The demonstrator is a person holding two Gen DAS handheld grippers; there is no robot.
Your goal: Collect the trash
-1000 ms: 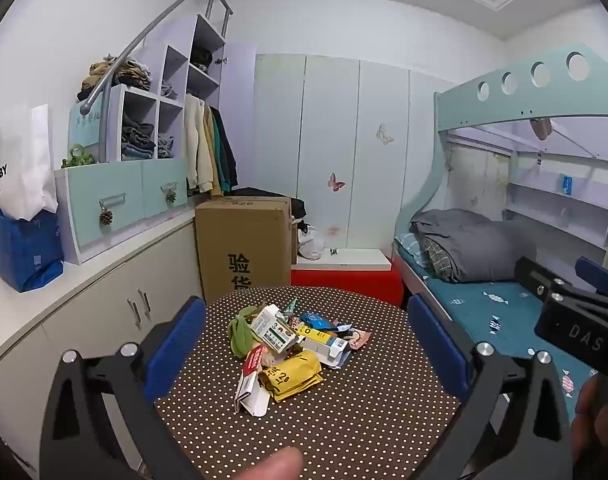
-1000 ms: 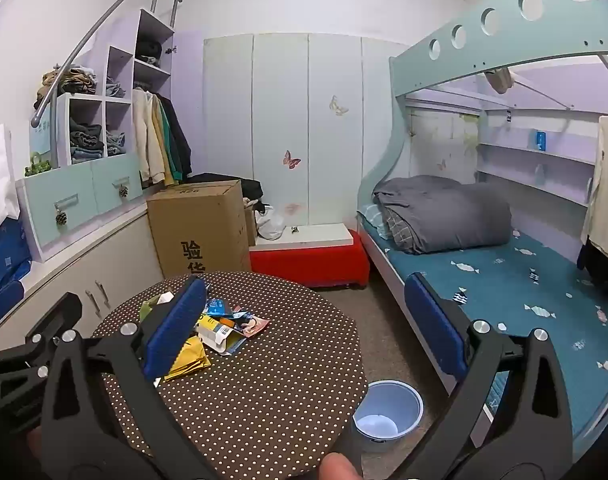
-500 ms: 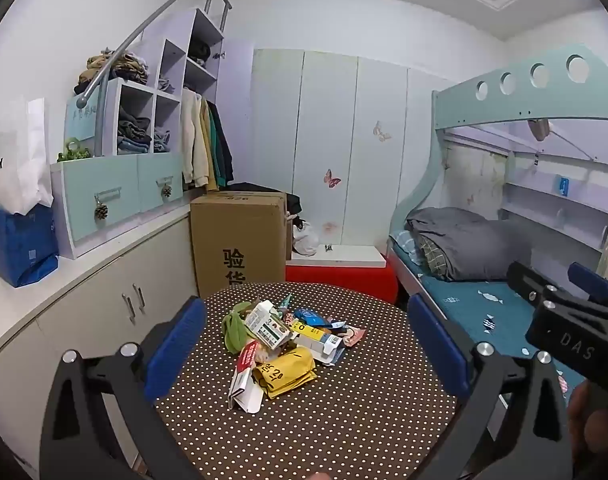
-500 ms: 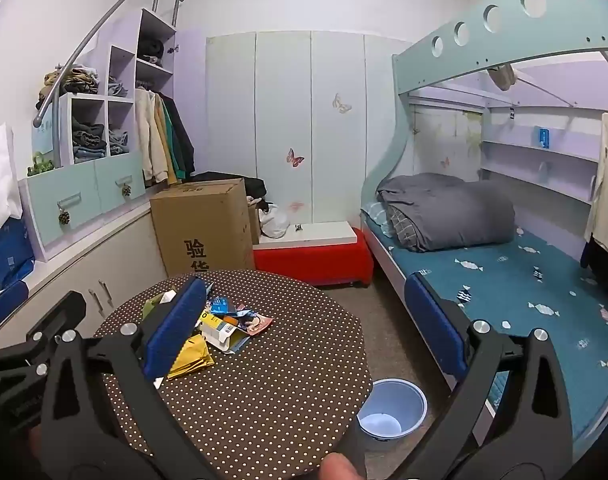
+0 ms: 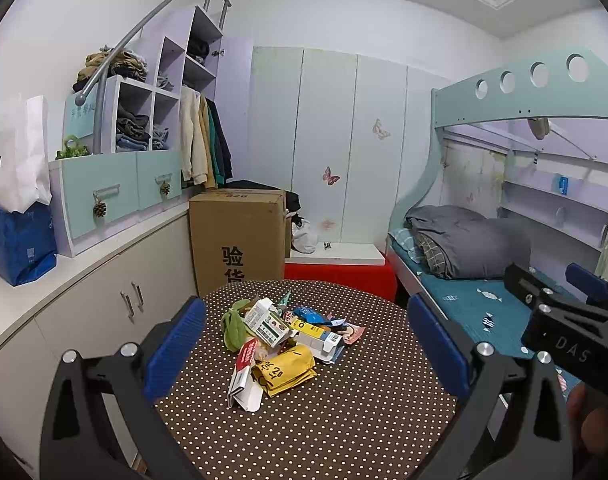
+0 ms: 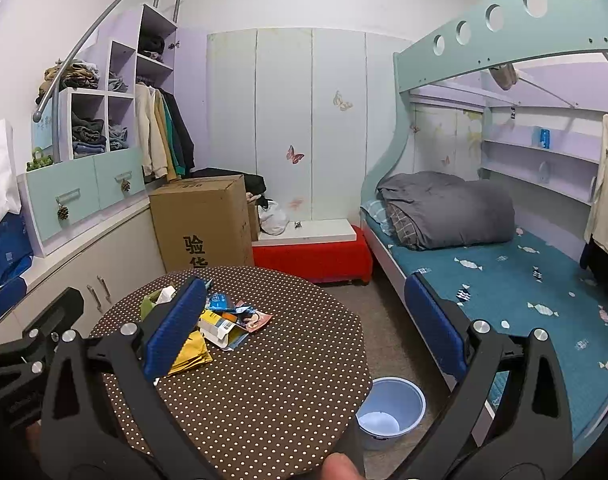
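On the round brown polka-dot tabletop (image 5: 343,420), a heap of crumpled wrappers & small cartons (image 5: 280,340) sits near the far-left part, untouched. Left tool (image 5: 304,344) hovers above w/ blue pads spread wide, nothing in it; right tool (image 6: 304,328) likewise wide & empty, off to the right. Pale blue plastic bin (image 6: 391,408) stands on the floor just beside the tabletop edge. Looks like the approach step, no pick yet. Next prob: drop one tool onto the top item, e.g. yellow pouch (image 5: 286,374), pinch, carry to bin

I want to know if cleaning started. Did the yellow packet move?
No. The yellow packet lies in the same spot on the dotted table, beside the white carton.
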